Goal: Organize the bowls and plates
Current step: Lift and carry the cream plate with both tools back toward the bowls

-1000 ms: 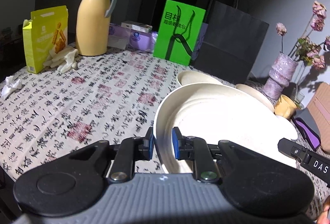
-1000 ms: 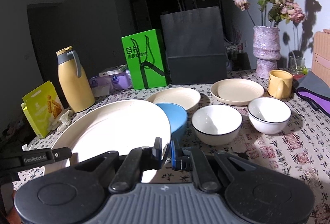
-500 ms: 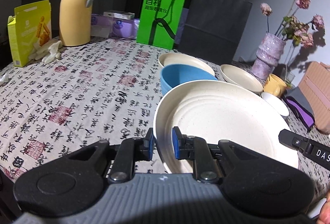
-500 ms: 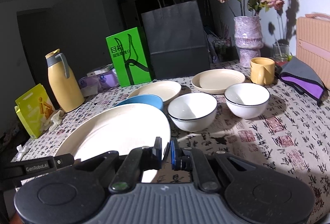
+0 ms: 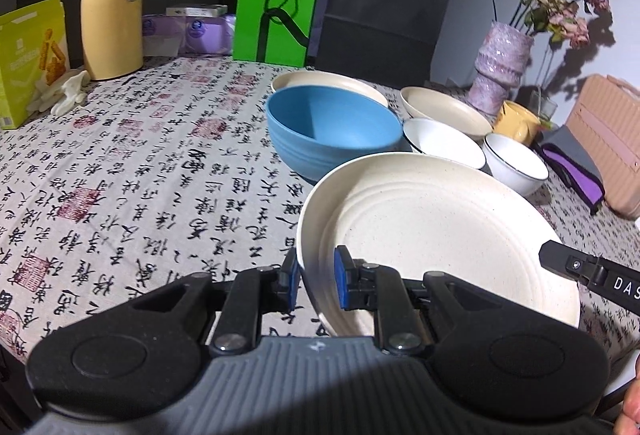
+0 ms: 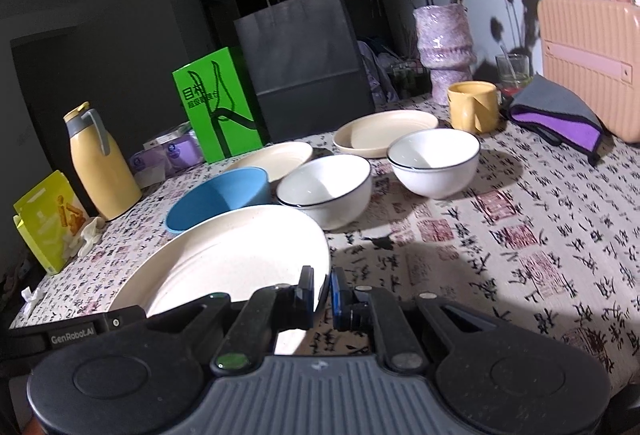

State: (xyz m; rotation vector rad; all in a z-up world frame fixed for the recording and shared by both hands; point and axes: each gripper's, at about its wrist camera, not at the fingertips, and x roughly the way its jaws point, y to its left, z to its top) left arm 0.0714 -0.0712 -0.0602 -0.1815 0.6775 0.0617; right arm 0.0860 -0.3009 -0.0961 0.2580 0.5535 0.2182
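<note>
The big cream plate (image 5: 432, 235) is pinched at both rims by the left gripper (image 5: 316, 279) & right gripper (image 6: 320, 293). It's been brought lower, nearer the tablecloth (image 5: 140, 175), in front of the blue bowl (image 5: 332, 131). Prob. set down next.

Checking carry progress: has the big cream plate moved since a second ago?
Yes. The big cream plate, gripped at opposite rims by both grippers, has come down: in the left wrist view it previously hid the blue bowl, which now shows fully beyond its far rim.

"GenRobot.AI" on left tongs (image 6: 72, 338); "DAS" on right tongs (image 5: 624, 285).
</note>
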